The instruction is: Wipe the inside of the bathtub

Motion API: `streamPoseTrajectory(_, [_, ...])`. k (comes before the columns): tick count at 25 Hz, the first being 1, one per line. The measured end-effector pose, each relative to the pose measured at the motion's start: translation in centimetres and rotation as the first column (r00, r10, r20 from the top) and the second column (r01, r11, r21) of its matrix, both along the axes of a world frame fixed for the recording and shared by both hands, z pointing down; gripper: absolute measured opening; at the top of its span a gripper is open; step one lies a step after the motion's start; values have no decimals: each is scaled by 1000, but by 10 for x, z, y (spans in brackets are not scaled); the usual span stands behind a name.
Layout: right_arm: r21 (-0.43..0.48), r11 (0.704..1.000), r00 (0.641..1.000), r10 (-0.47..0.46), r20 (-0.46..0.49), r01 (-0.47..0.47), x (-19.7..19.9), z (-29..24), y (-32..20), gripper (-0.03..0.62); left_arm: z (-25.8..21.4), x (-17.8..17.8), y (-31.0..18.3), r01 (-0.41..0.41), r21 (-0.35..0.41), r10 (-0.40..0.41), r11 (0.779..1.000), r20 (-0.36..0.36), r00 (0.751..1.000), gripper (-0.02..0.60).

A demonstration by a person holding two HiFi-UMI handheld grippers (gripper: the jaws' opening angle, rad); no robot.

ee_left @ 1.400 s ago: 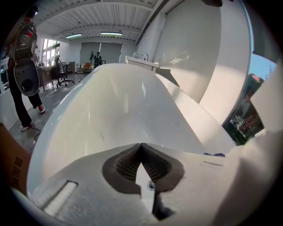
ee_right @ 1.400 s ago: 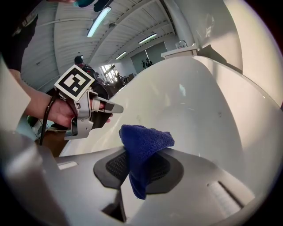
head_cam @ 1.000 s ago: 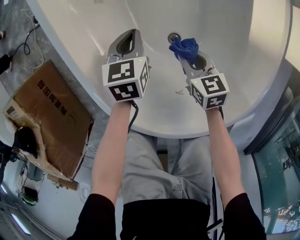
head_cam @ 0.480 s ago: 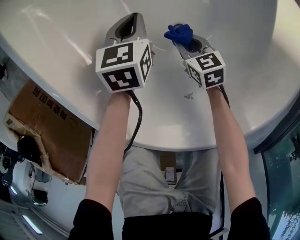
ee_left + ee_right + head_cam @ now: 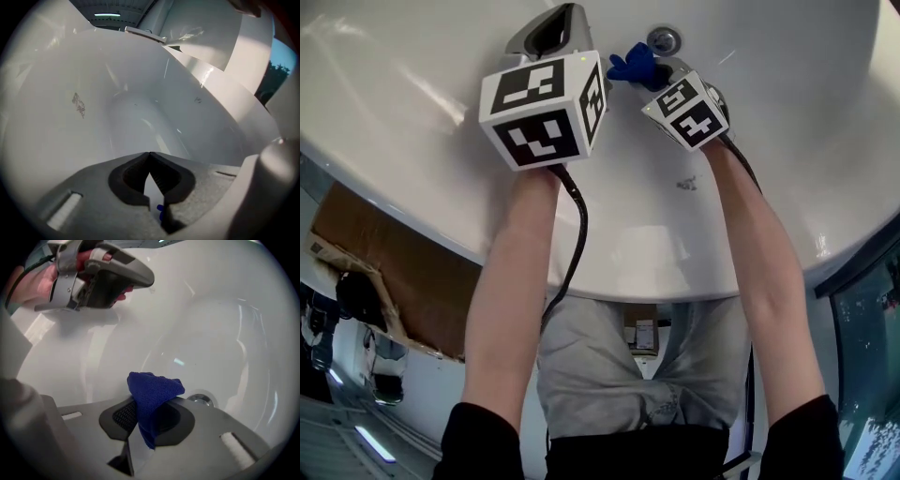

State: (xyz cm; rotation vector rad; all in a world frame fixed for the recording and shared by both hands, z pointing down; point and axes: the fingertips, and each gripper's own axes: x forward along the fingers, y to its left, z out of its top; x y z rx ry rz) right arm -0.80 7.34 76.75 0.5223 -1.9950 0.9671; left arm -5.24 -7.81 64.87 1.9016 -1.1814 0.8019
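Observation:
The white bathtub [image 5: 769,141] fills the head view, and its hollow curves away in the left gripper view [image 5: 140,108] and the right gripper view [image 5: 220,324]. My right gripper [image 5: 643,67] is shut on a bunched blue cloth [image 5: 632,64], held just short of the chrome drain [image 5: 664,39]. In its own view the cloth [image 5: 152,394] sticks up between the jaws with the drain [image 5: 201,400] right behind it. My left gripper [image 5: 566,13] hovers beside it on the left, shut with nothing in it [image 5: 150,154], and it also shows in the right gripper view [image 5: 105,280].
A flattened cardboard box [image 5: 394,272] lies on the floor left of the tub. A glass panel [image 5: 872,319] stands at the right. A small dark smudge [image 5: 686,183] marks the near tub rim, and a grey mark [image 5: 78,104] sits on the inner wall.
Both grippers have reached forward and deeper into the tub. The right one has carried the cloth leftward, close to the drain. The head has leaned further over the rim.

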Motion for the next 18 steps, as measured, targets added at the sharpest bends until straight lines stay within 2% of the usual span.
streamPoseTrajectory(5, [-69,994,996,-86,5,86,-8,19,16,78,6,-10,2,-6,-19,7,1000,47,999,2])
streamPoseTrajectory(10, [-104,991,997,-81,8,81,-14,26,28,78,6,-11,3,-4,-23,5,1000,56,998,2])
streamPoseTrajectory(18, [-129,982,991,-135,13,135,-23,34,41,78,10,-10,5,-9,-35,11,999,57,998,2])
